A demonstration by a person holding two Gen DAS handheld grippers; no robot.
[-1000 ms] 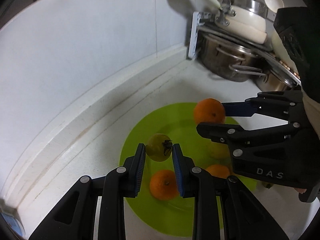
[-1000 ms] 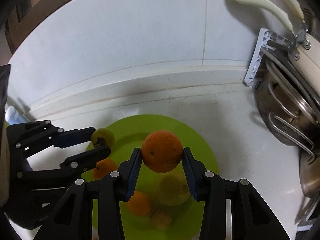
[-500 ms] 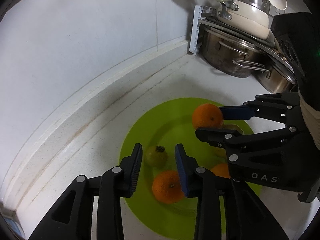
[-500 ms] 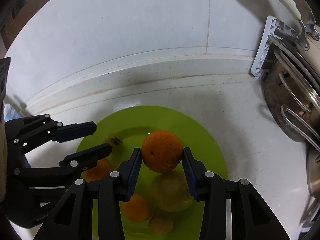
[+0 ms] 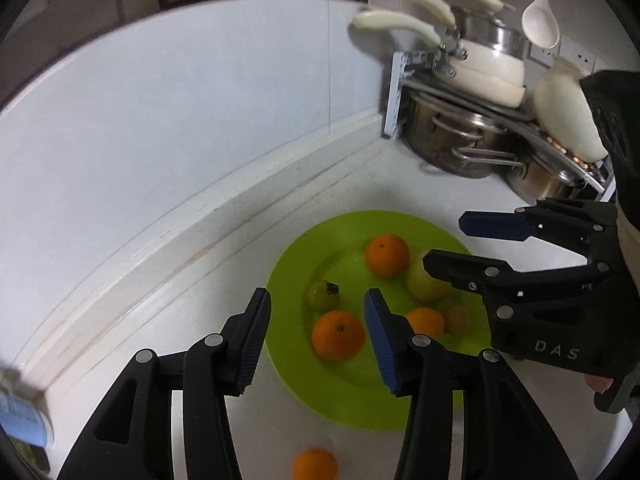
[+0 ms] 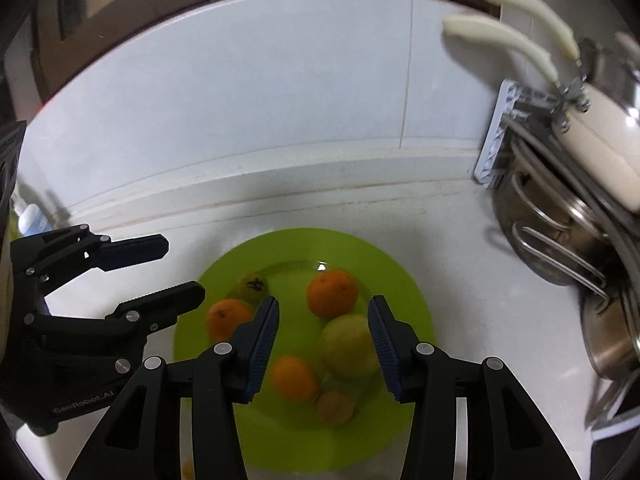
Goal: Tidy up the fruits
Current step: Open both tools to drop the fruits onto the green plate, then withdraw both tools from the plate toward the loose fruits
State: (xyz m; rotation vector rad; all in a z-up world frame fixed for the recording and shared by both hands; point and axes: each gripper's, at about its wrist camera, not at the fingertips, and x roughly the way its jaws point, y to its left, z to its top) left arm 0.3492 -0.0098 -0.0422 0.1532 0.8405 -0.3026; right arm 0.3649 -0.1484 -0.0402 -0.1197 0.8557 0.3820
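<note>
— What's on the bench (image 5: 400, 184)?
— One green plate (image 5: 296, 360) carrying six fruits: three oranges (image 5: 338, 335), one yellow-green fruit (image 6: 347, 346), two small ones. A fourth orange (image 5: 315, 465) lies off-plate.
— The tongs?
— Left tongs (image 5: 318, 344) and right tongs (image 6: 323, 346), both spread, empty.

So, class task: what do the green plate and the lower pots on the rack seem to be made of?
Green plate: probably plastic; uniform lime colour, smooth surface with a soft sheen.
Lower pots: likely stainless steel; silvery, mirror-like reflections and metal loop handles.
</note>
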